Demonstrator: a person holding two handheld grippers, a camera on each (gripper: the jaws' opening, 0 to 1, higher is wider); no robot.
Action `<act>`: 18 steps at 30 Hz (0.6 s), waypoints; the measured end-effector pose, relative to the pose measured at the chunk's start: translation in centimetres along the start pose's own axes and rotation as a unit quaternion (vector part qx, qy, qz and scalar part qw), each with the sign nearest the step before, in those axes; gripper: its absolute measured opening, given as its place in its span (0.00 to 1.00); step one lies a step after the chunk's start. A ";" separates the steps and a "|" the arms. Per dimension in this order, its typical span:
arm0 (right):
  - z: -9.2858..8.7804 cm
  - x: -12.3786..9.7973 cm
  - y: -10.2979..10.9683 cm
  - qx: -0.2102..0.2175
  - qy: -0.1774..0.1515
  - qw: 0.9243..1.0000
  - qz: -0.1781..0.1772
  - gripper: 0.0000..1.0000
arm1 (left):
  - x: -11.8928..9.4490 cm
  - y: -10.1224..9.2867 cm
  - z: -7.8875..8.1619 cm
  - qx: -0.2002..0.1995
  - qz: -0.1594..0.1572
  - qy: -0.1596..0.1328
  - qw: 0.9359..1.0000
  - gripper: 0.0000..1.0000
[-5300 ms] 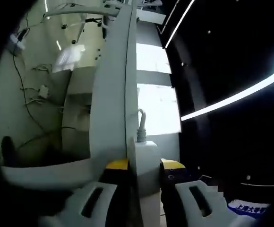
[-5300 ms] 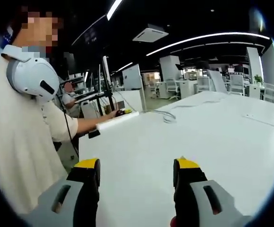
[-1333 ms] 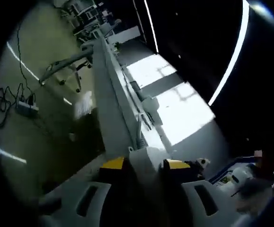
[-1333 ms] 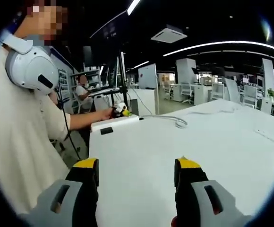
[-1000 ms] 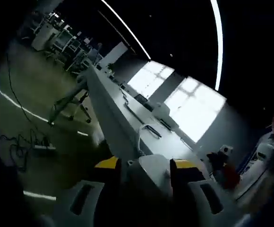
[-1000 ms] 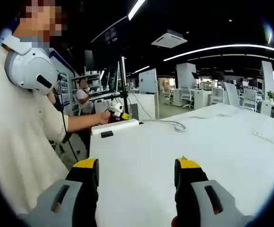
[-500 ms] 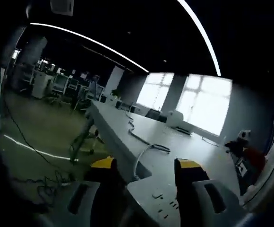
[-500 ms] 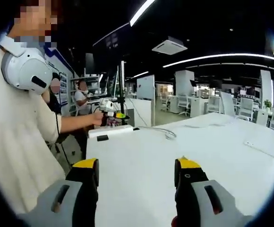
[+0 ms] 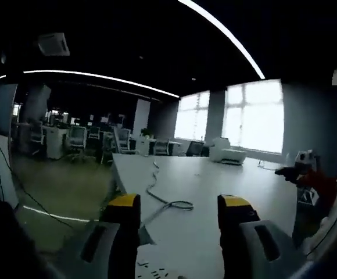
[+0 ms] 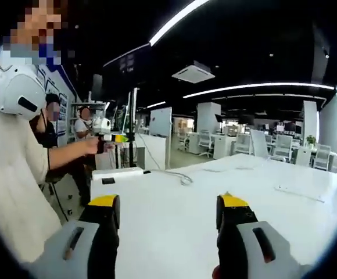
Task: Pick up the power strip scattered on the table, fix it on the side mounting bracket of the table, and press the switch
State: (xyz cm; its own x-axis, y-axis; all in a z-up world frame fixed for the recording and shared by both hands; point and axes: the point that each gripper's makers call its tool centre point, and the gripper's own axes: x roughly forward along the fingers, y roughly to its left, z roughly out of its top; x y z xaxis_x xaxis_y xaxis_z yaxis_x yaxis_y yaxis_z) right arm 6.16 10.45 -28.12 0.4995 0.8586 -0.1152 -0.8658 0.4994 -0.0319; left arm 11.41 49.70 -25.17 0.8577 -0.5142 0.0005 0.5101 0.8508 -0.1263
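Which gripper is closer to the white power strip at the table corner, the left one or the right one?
Left. The left gripper hangs just above the power strip; the right gripper waits across the table, well apart.

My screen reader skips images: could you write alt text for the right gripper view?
The right gripper, open and holding nothing, hovers over a white table. At the table's far left edge lies a white power strip with its cable, beside a person's hand.
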 end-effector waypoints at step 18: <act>0.0 -4.1 -4.5 0.036 -0.053 0.993 -0.099 0.64 | -1.4 -5.3 -0.3 0.074 0.073 -0.038 0.994 0.59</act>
State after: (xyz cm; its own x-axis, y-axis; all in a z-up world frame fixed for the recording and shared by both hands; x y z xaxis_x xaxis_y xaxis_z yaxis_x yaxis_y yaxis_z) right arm 7.99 4.73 -27.48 0.6627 0.7488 -0.0084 -0.7484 0.6626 0.0281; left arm 7.46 45.86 -24.84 0.9224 -0.3800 0.0691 0.3798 0.9249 0.0160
